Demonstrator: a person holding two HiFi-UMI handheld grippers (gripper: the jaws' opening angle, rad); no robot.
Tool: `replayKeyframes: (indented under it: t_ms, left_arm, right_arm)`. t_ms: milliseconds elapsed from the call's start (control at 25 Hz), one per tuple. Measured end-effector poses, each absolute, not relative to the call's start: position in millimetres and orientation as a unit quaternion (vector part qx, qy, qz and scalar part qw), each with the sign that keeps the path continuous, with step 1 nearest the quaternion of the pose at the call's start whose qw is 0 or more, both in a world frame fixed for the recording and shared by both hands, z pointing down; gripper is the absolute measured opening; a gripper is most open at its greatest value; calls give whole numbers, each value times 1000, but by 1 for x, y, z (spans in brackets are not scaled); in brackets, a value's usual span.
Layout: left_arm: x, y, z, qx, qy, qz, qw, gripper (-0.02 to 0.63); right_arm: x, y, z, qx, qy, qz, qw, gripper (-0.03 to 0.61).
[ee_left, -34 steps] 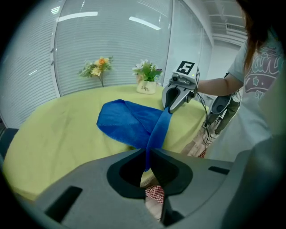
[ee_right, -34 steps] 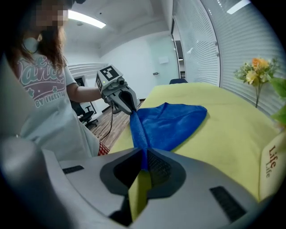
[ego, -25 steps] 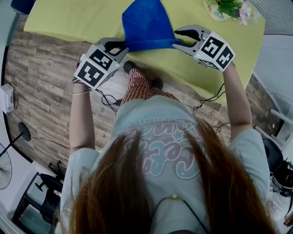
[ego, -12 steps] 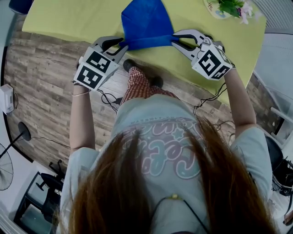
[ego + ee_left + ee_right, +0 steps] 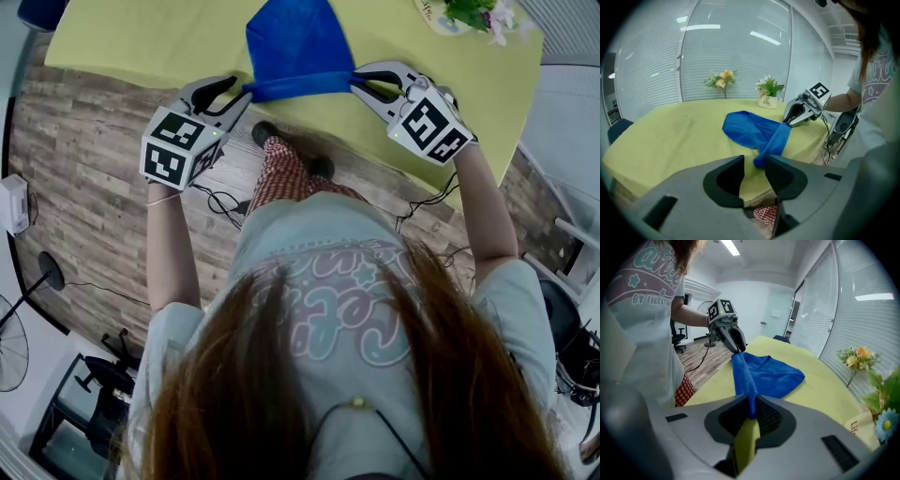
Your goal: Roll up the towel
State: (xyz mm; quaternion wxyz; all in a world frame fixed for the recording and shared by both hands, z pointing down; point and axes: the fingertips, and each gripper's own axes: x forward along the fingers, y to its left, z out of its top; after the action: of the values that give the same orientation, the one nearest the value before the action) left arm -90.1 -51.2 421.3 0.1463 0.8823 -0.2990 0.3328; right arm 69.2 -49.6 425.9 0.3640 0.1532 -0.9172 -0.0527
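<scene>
At the near edge of the table (image 5: 141, 42): blue towel, first turn of the roll, held at one end only.
Nearest, at that edge: left gripper (image 5: 240, 88), jaws just opened and standing apart, nothing pinched, the roll's left end just off their tips; right gripper (image 5: 356, 81), jaws just drawn narrow and clamped on the roll's right end. Between them, along the edge: towel (image 5: 295, 42), near hem turned into a thin roll (image 5: 300, 87), the remainder lying loose toward the table's middle. Far right corner: flowers (image 5: 469, 11), well apart. Handling, as judged: re-grip the left end level with the right, turn both wrists together away from the near edge, and keep the roll taut and parallel to it so it does not cone.
</scene>
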Motion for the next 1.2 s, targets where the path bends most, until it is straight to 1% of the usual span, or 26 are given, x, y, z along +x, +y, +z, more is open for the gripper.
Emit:
replayKeyframes:
  t_ms: [200, 280, 360, 440, 480, 600, 760, 920, 1080, 1200]
  left_arm:
    - [-106, -49, 418, 870, -323, 360, 95, 123]
    - [-106, -52, 402, 872, -350, 337, 68, 123]
    - [-90, -52, 376, 886, -358, 293, 26, 121]
    - [-62, -44, 354, 905, -332, 264, -20, 121]
    - [-47, -37, 352, 912, -307, 267, -40, 121]
    - [-19, -19, 376, 912, -233, 327, -86, 123]
    - [-16, -16, 404, 901, -208, 371, -89, 123]
    - [-29, -26, 424, 867, -215, 433, -126, 121]
    - [-29, -28, 430, 861, -208, 445, -133, 121]
    - [-29, -29, 432, 863, -205, 446, -121, 100]
  right_arm:
    - [65, -49, 423, 153, -907, -100, 378, 48]
    - [65, -49, 423, 153, -908, -98, 378, 48]
    - [66, -50, 424, 152, -908, -96, 378, 48]
    - [67, -51, 424, 152, -908, -95, 380, 48]
    - [67, -51, 424, 152, -908, -92, 380, 48]
    - [66, -50, 424, 154, -907, -90, 382, 48]
    - [65, -50, 425, 151, -905, -92, 387, 48]
    - [66, -50, 426, 151, -908, -85, 381, 48]
    - [66, -50, 426, 148, -909, -83, 380, 49]
    - [66, -51, 424, 152, -912, -79, 373, 55]
